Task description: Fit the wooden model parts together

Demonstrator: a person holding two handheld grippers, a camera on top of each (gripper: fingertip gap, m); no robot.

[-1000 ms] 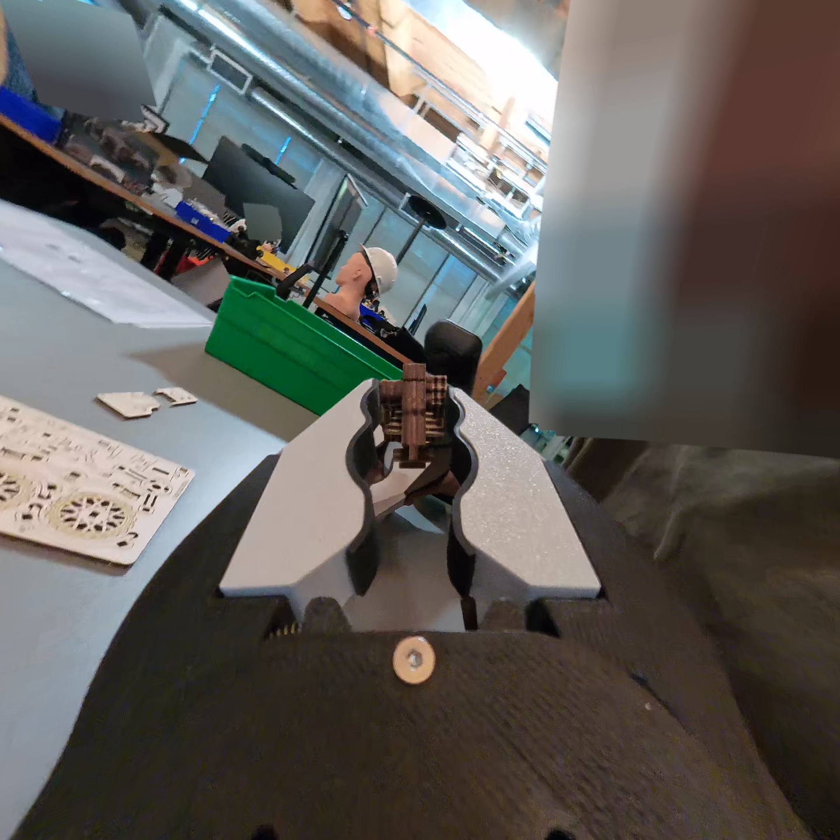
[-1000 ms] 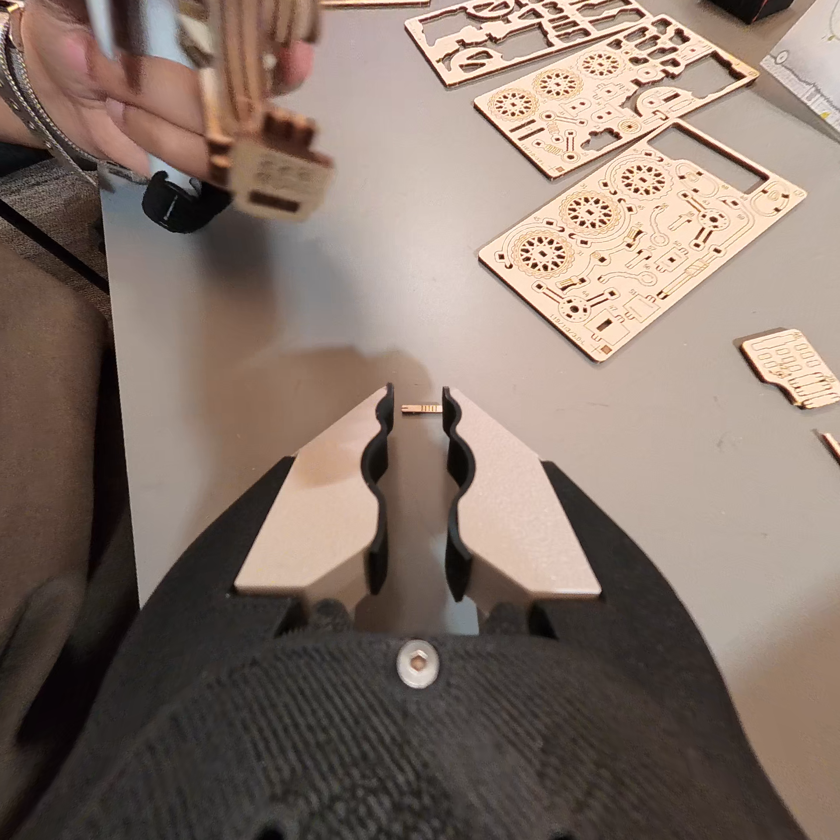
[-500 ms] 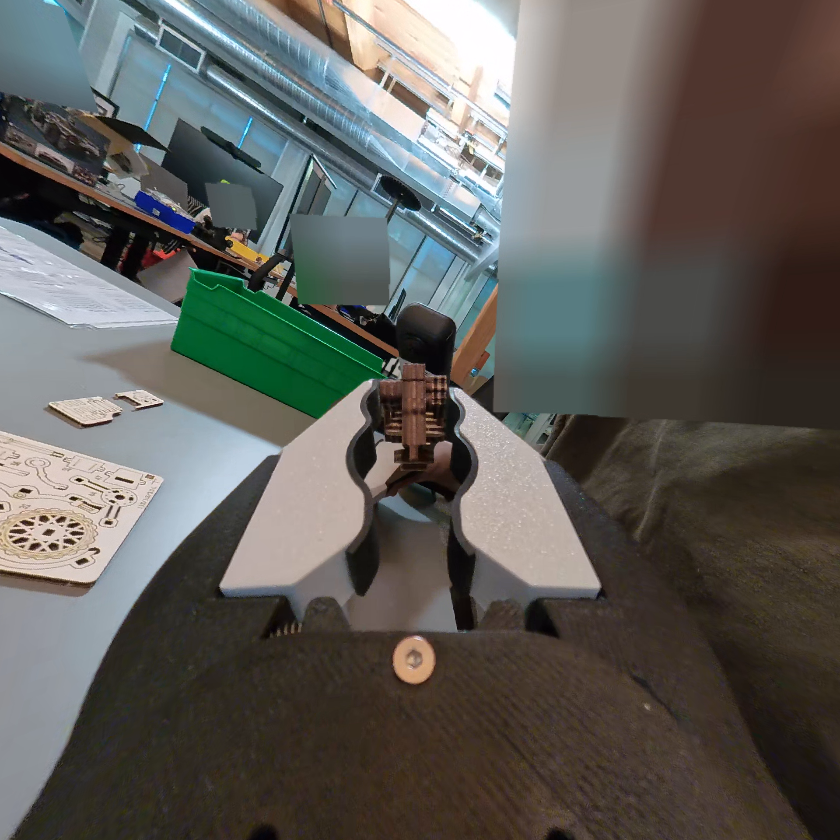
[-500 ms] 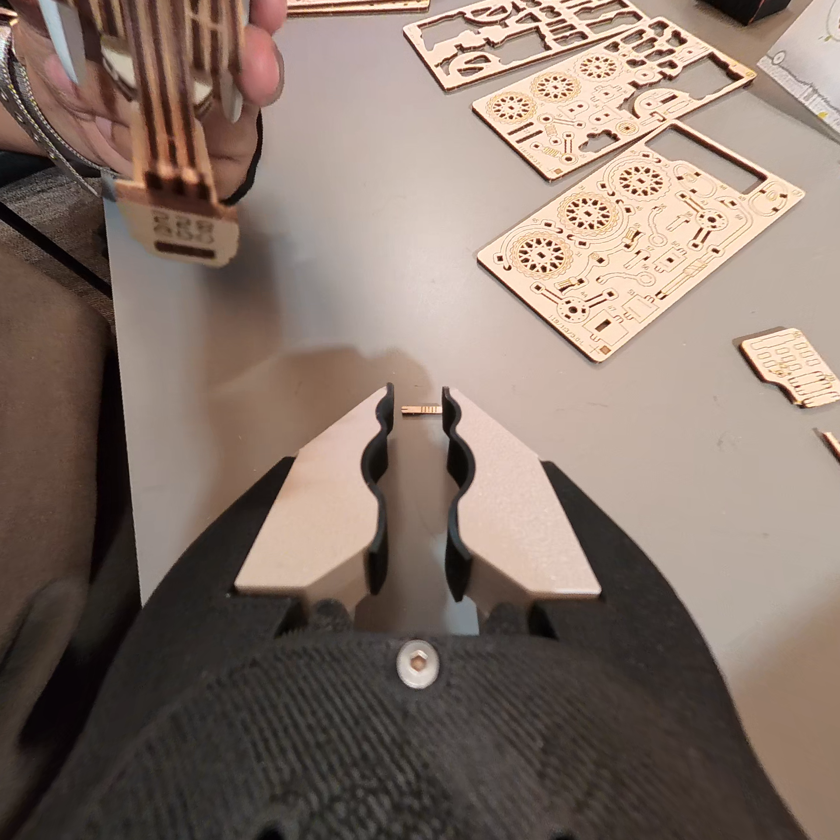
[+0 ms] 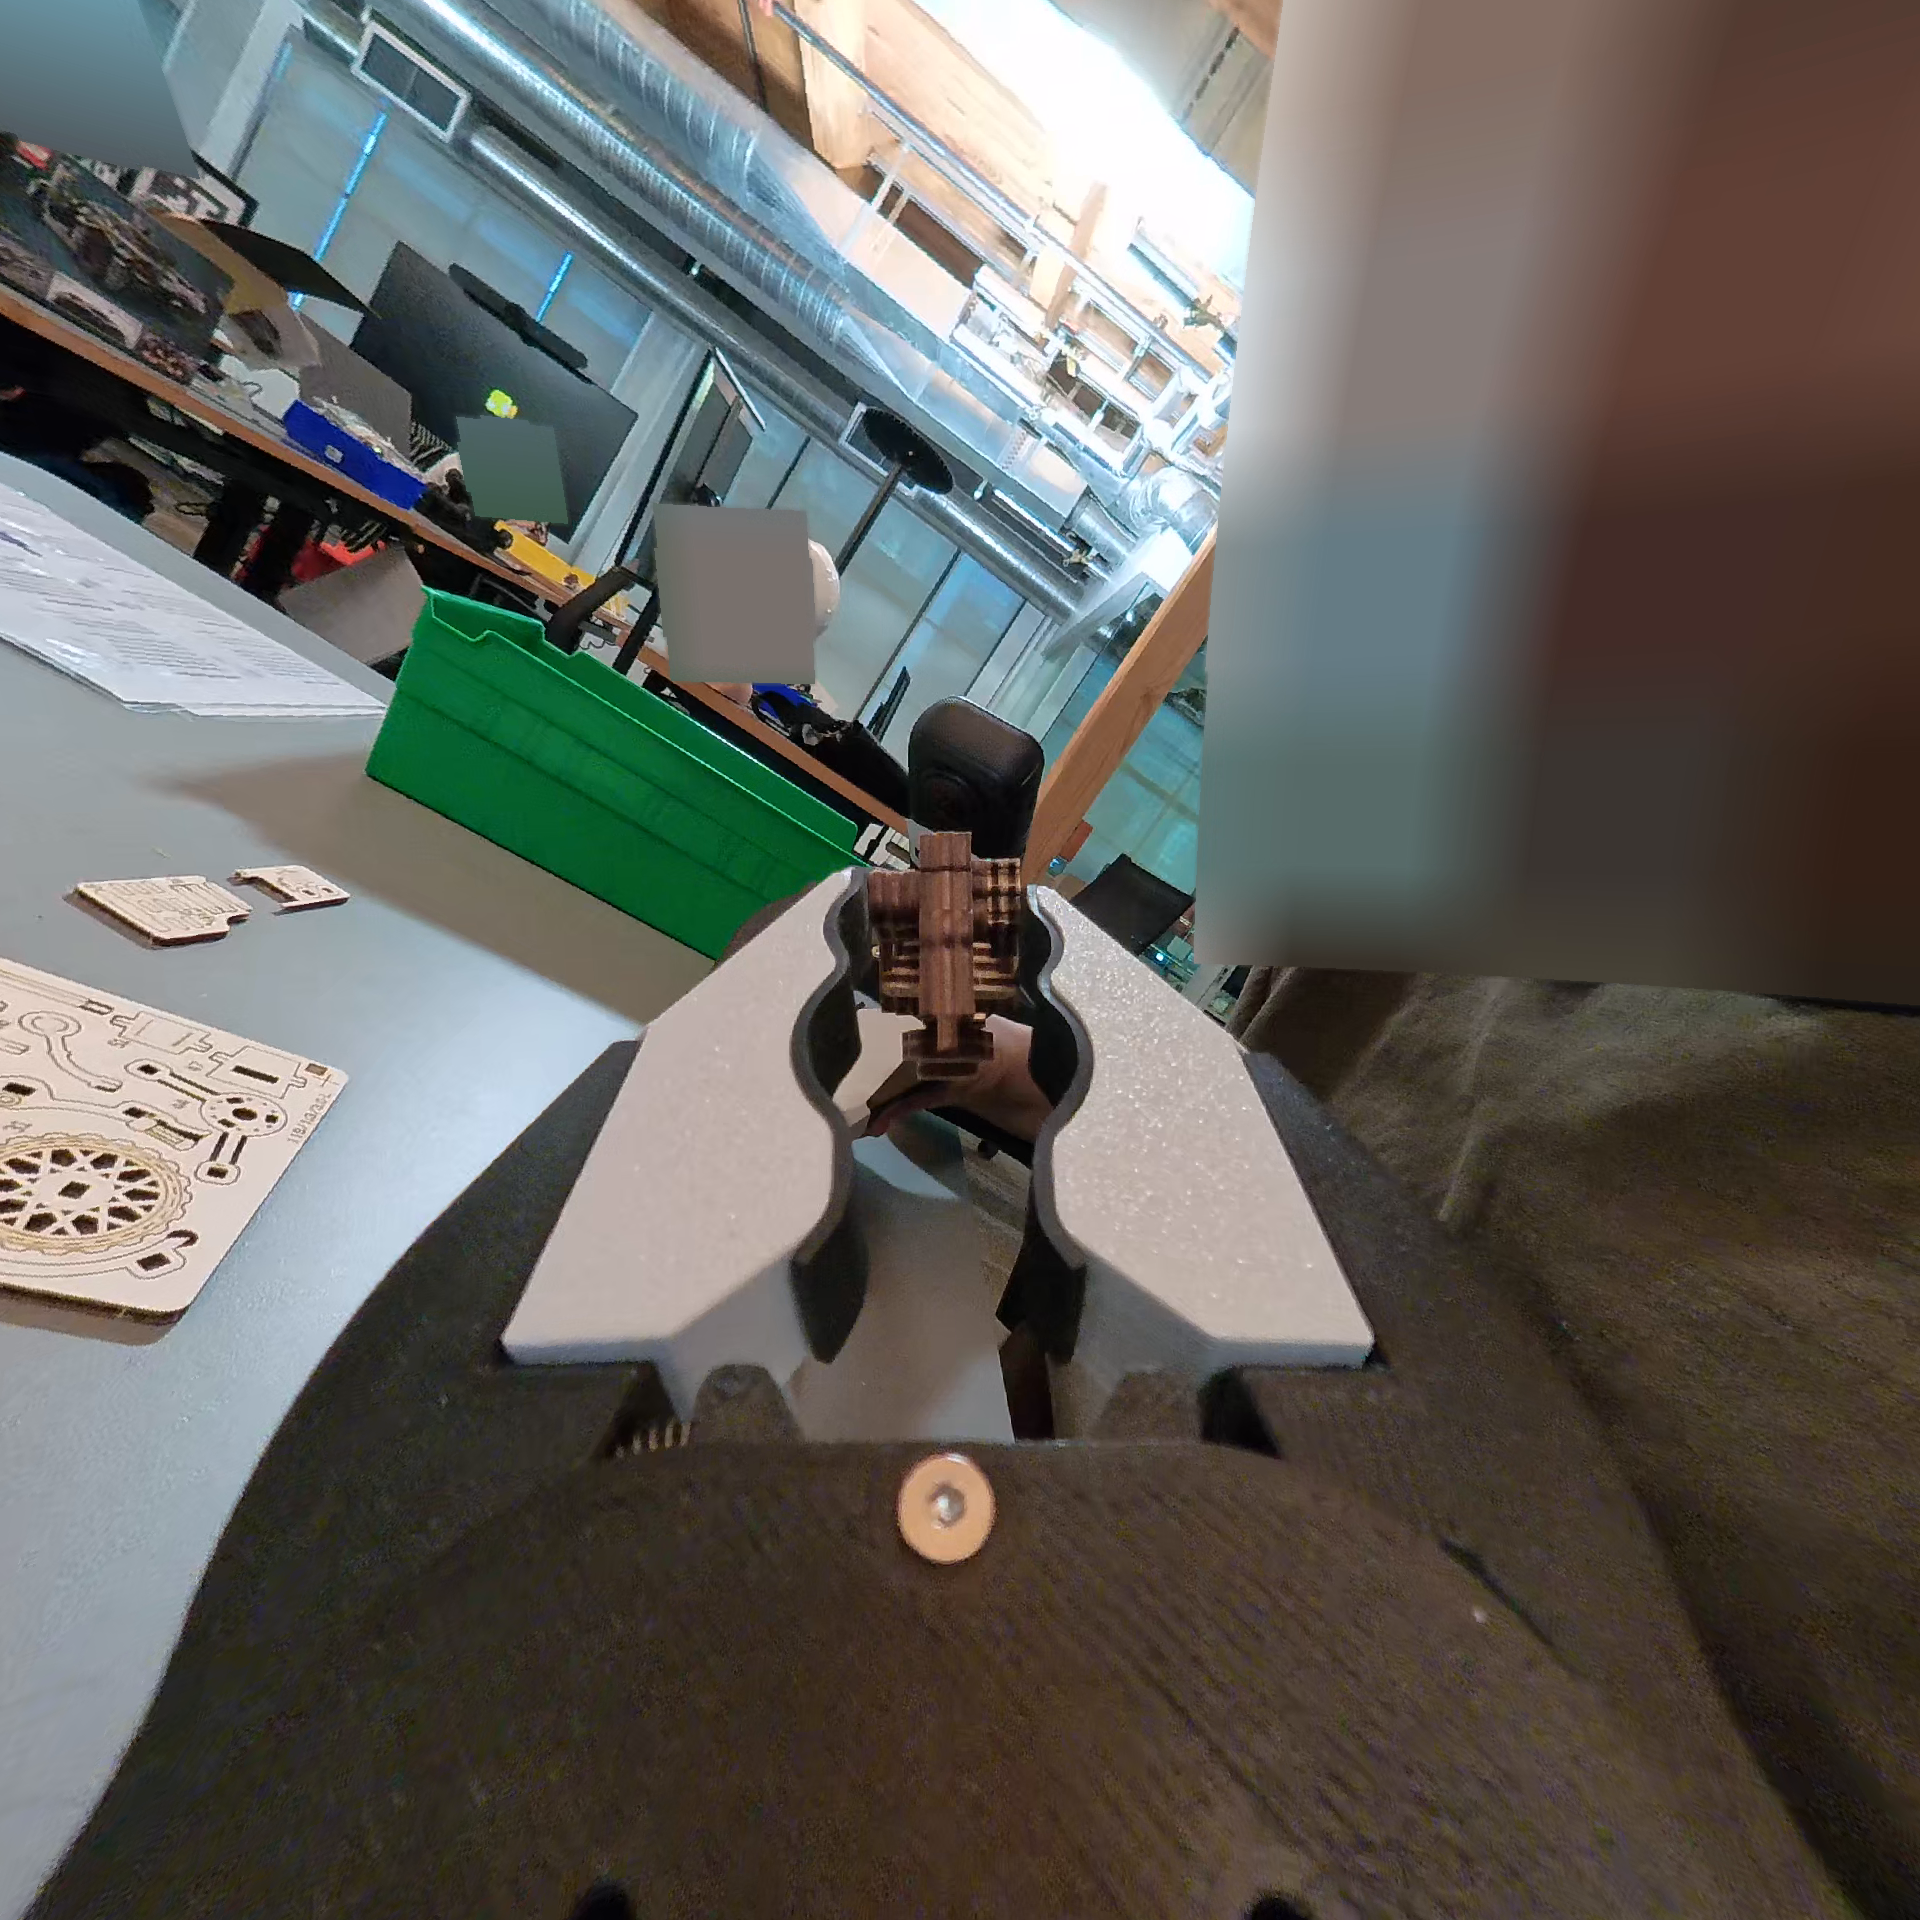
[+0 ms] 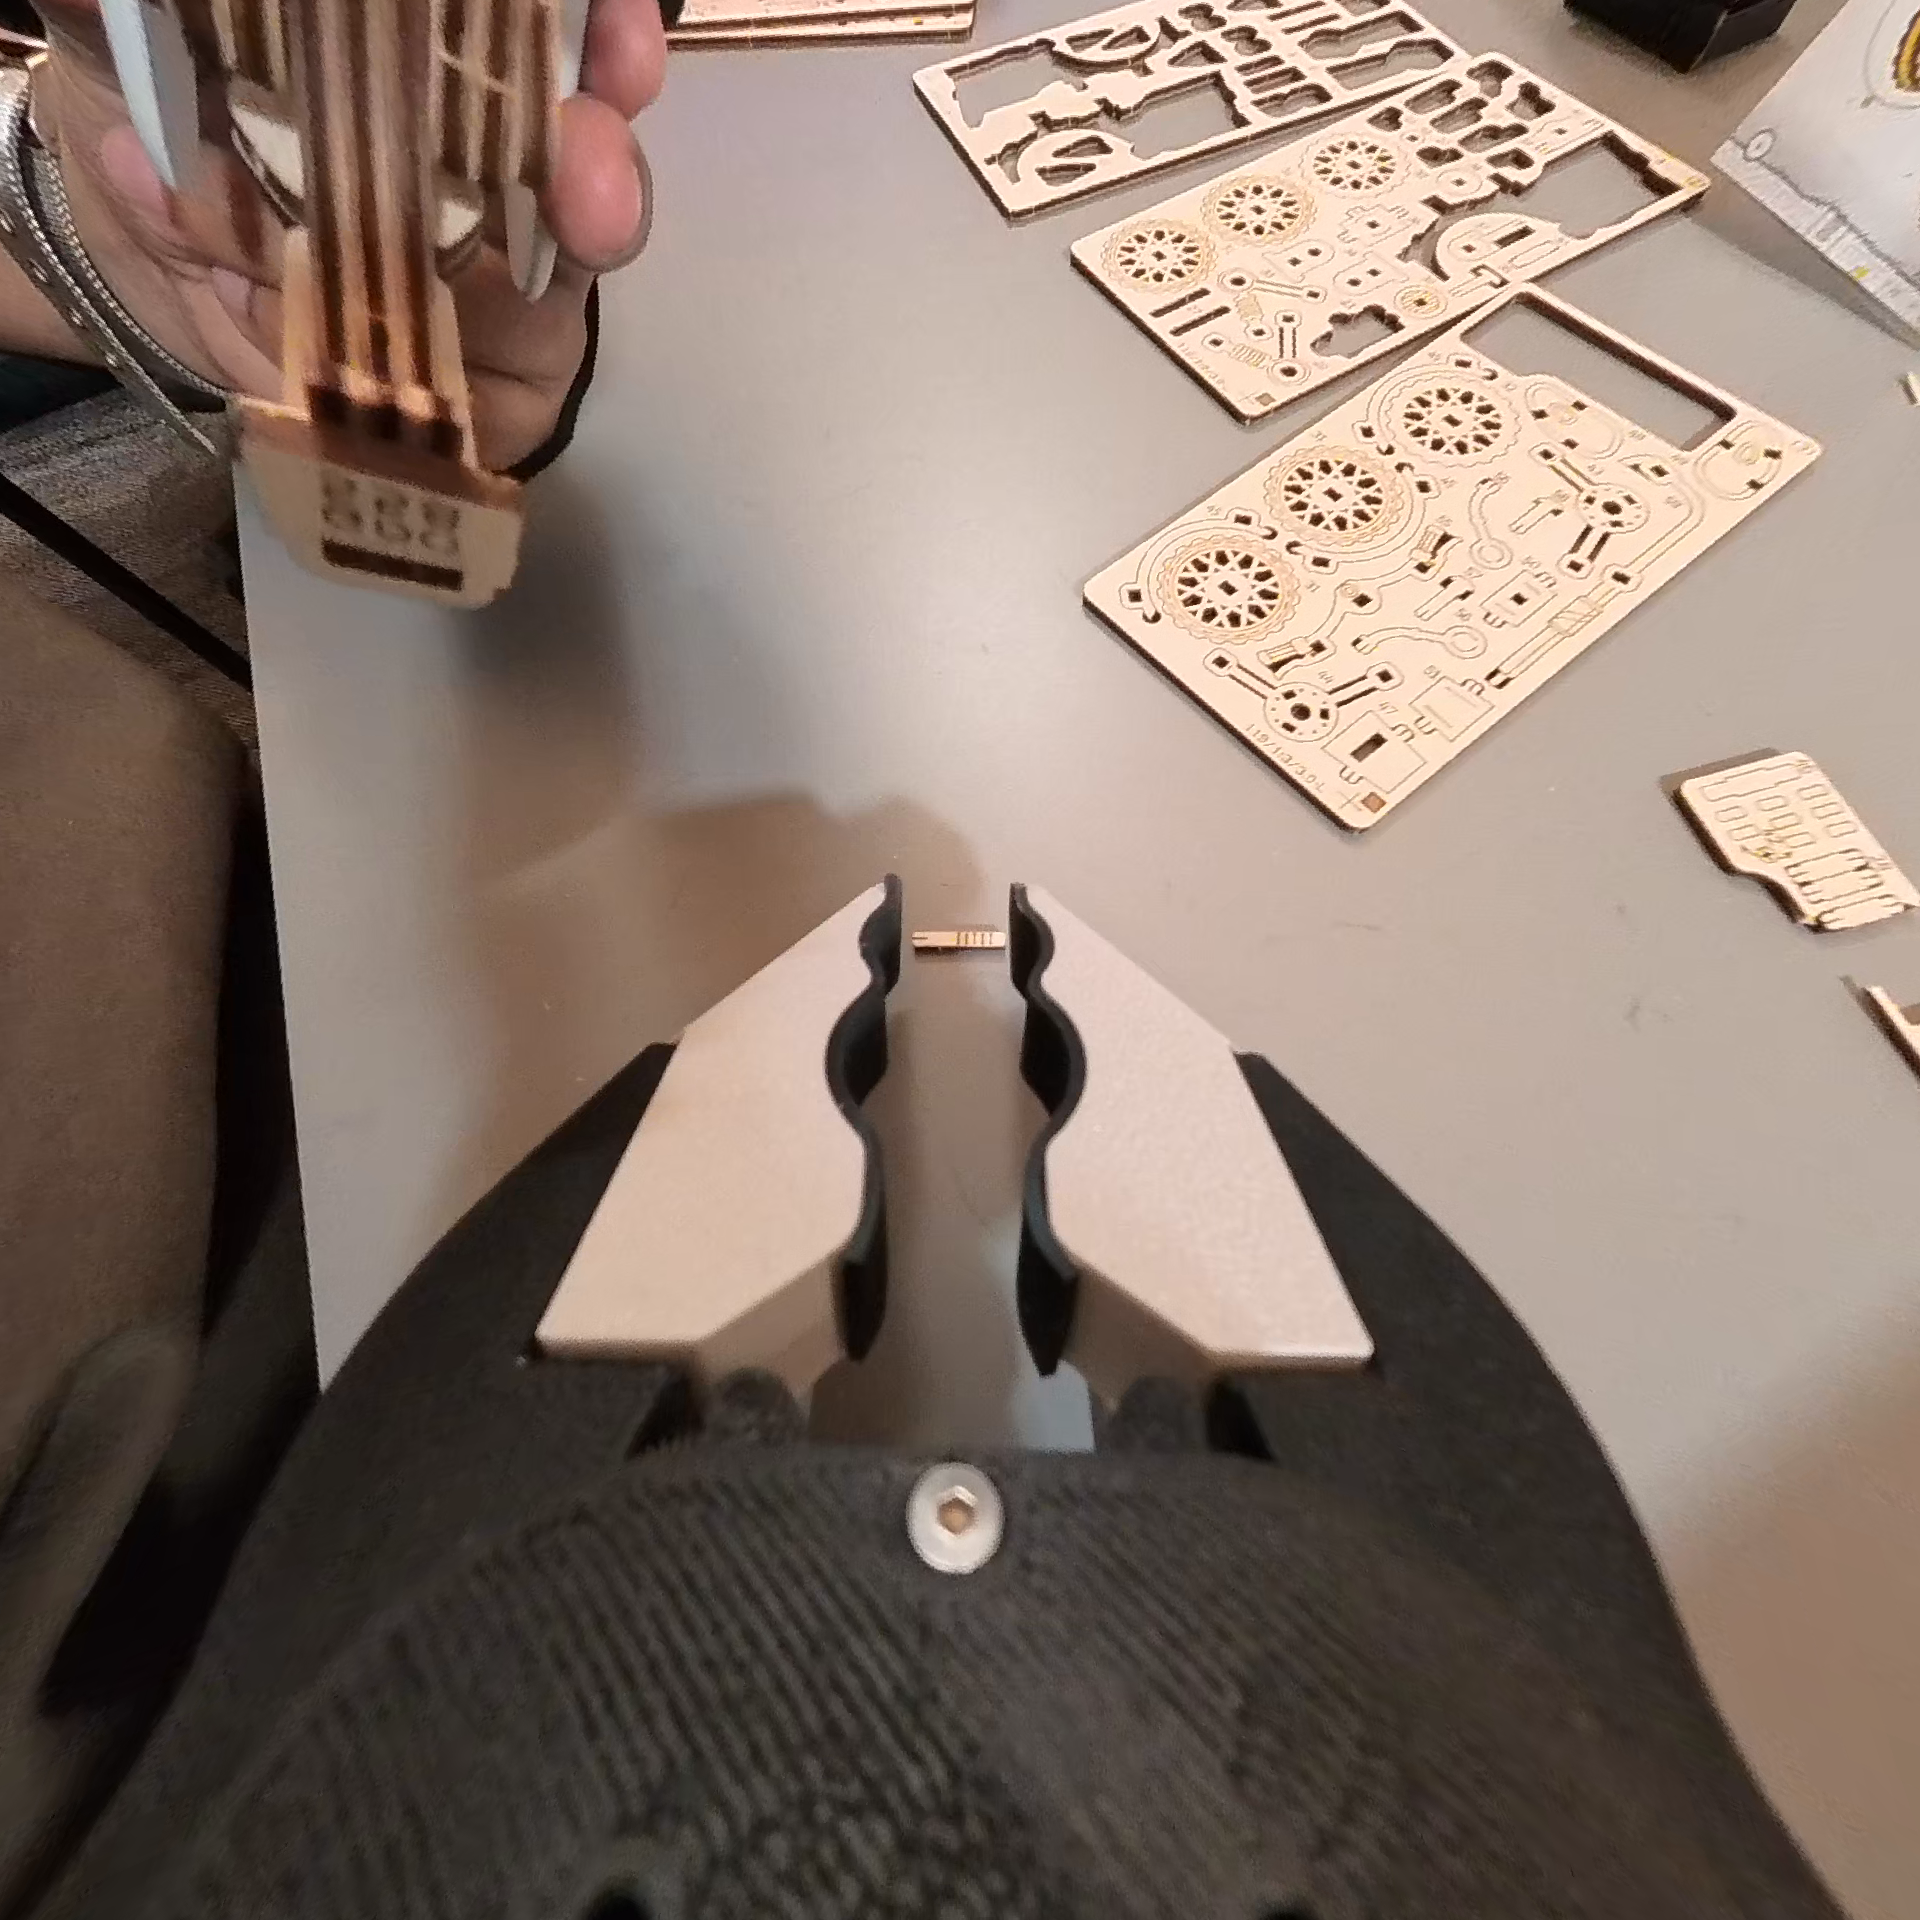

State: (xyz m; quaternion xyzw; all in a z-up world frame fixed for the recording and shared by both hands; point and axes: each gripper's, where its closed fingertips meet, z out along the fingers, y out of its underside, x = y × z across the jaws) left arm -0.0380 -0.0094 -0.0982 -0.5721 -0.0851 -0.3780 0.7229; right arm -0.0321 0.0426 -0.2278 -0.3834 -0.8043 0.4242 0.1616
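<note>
Wooden model [image 6: 384, 312] now lower, nearer right gripper [image 6: 948, 904]

Near wooden sheet [image 6: 1455, 582]: small engraved numbers beside its parts, and a code line along its near edge.
Far wooden sheets [image 6: 1382, 239]: marks too small to read.
Paper, far left [image 5: 156, 634]: printed lines, unreadable.
Paper, far right [image 6: 1860, 156]: faint print, unreadable.

Your left gripper [image 5: 943, 935] shows pale grey wedge fingers with wavy black pads, seated in a coarse black printed body with one silver screw [image 5: 945, 1507]. Your right gripper [image 6: 948, 914] matches it, fingers looking warmer beige. On your hand [image 6: 343, 208] you're wearing a metallic bracelet [image 6: 62, 270].
</note>
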